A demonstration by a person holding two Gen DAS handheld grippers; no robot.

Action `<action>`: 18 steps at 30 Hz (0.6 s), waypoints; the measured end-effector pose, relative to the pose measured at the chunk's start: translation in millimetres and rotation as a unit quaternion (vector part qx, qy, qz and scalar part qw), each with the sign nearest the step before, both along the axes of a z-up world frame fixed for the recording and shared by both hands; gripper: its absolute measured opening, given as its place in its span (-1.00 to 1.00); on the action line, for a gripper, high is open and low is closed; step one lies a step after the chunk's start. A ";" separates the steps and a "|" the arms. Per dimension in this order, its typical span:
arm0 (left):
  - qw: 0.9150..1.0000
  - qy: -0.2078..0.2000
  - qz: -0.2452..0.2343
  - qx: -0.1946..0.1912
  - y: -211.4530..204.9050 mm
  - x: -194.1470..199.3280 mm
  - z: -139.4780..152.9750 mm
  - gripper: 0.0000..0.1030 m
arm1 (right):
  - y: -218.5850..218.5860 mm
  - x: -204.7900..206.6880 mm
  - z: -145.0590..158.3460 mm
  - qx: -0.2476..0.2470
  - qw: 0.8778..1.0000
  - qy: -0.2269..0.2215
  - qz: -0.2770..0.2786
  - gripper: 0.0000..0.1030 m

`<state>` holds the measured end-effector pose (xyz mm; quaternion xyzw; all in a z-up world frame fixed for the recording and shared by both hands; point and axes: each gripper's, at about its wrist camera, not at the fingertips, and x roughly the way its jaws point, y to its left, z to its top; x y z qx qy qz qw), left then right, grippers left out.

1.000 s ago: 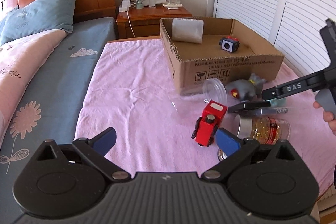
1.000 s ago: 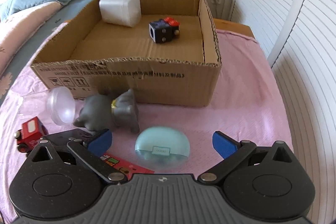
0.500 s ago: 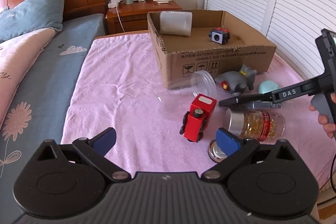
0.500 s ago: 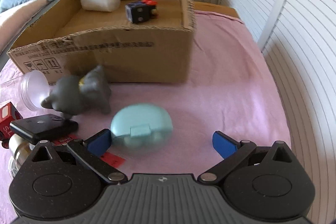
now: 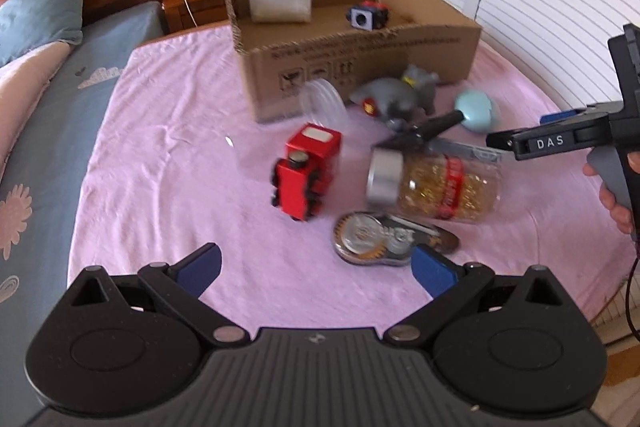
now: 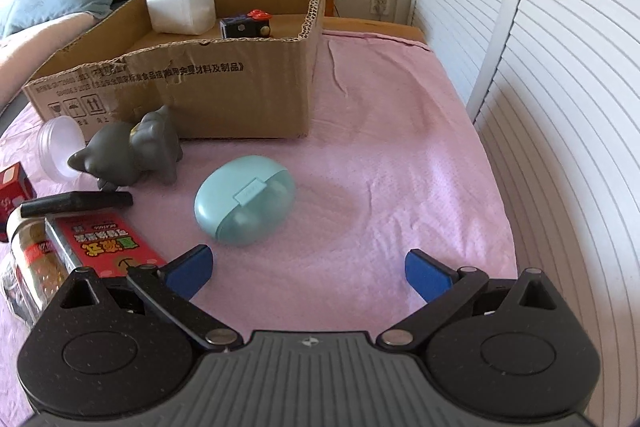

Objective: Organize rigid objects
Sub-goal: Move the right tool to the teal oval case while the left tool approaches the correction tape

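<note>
Hovering over a pink-covered bed (image 6: 400, 147), both tongs, left (image 5: 316, 267) and right (image 6: 306, 269), gape wide and empty; a mint case (image 6: 245, 199) lies just beyond the right pair, near the cardboard box (image 6: 224, 91).

The left tool (image 5: 316, 269) is now more to the right and farther back from the things than one second ago. The red train (image 5: 306, 171) sits higher in its view, and the round metal piece (image 5: 374, 239), before mostly hidden behind the right fingertip, now shows almost whole.

The right tool (image 6: 308, 269) is lower and farther back. The mint case (image 6: 245, 199), which was between its fingertips, now lies ahead of them and is turned so its clasp points up-right. The red packet (image 6: 108, 241) and the jar (image 6: 28, 251) now show much more at the left edge. The box (image 6: 224, 83) looks lower and more from the side.
</note>
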<state>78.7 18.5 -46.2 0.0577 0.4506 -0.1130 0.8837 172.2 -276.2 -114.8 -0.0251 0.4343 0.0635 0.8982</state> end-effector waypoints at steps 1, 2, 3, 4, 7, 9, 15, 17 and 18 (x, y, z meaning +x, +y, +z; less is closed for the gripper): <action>1.000 0.004 0.000 0.002 -2.1 -1.5 1.9 0.95 | -0.8 -1.0 0.2 0.000 1.000 -0.001 0.004 1.00; 1.000 0.005 0.002 0.005 -3.4 -3.1 4.7 0.95 | -1.6 -1.7 0.2 0.000 1.000 -0.002 0.007 1.00; 1.000 0.004 0.003 0.009 -4.8 -5.4 8.9 0.95 | -2.2 -3.8 0.0 0.000 1.000 -0.003 0.010 1.00; 1.000 0.002 0.004 0.011 -5.8 -7.0 12.6 0.95 | -2.8 -4.9 -0.2 0.000 1.000 -0.004 0.012 1.00; 1.000 0.000 0.005 0.011 -8.5 -13.0 24.5 0.95 | -3.7 -5.9 -1.4 0.000 1.000 -0.005 0.015 1.00; 1.000 -0.003 -0.002 0.007 -12.3 -17.5 27.5 0.95 | -3.9 -3.8 -1.7 0.000 1.000 -0.005 0.016 1.00; 0.999 -0.002 -0.035 -0.013 -31.7 -16.2 1.2 0.95 | -4.3 -6.0 -2.0 0.001 1.000 -0.006 0.019 1.00; 0.999 0.000 -0.035 -0.017 -35.8 -11.5 -14.1 0.95 | -4.9 -7.7 -1.7 0.001 1.000 -0.006 0.021 1.00; 0.999 0.001 -0.029 -0.022 -35.9 -8.3 -22.1 0.95 | -5.2 -7.9 -1.6 0.000 1.000 -0.006 0.022 1.00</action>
